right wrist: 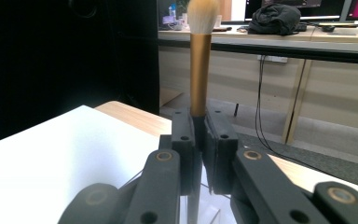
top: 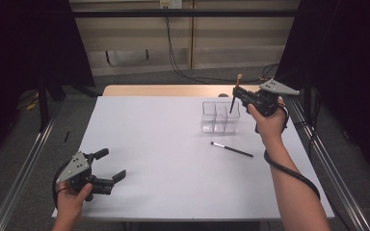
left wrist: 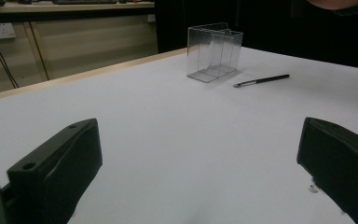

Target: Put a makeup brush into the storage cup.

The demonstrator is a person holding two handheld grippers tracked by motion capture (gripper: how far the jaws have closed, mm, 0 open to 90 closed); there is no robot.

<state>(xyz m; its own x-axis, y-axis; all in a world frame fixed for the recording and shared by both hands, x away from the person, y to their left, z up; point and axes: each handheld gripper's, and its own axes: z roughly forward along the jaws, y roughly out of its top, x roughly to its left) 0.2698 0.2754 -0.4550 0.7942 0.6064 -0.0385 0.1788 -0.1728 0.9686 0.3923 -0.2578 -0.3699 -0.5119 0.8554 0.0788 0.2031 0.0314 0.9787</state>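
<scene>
The right gripper point(top: 238, 97) sat in the upper right of the high view, its jaws clamped on a makeup brush point(top: 234, 96) with a gold ferrule and pale bristles. That brush stood nearly upright, bristles up and dark handle pointing down, directly over the clear organizer point(top: 220, 117). Its long axis ran close to vertical with a slight lean, so the coming move looked like a straight descent: the handle tip seemed already at or just inside the rightmost compartment, though I could not tell whether it touched the bottom. In the right gripper view the brush point(right wrist: 199, 70) rose from between the closed jaws, the grip falling on the dark handle just under the ferrule, and the organizer's rim point(right wrist: 205, 217) showed faintly below.

A 2nd brush point(top: 231, 149), thin and black, lay flat on the white table point(top: 164, 159) just below and right of the organizer in the high view, its long axis slanting from upper left to lower right, bristles at the upper-left end. It lay well nearer the right gripper than the left.

The left gripper point(top: 107, 168) rested at the lower left of the high view, jaws spread apart and holding nothing, well apart from both brushes. Its own view showed the organizer point(left wrist: 213, 52) and the thin brush point(left wrist: 261, 80) far off in the upper right.
</scene>
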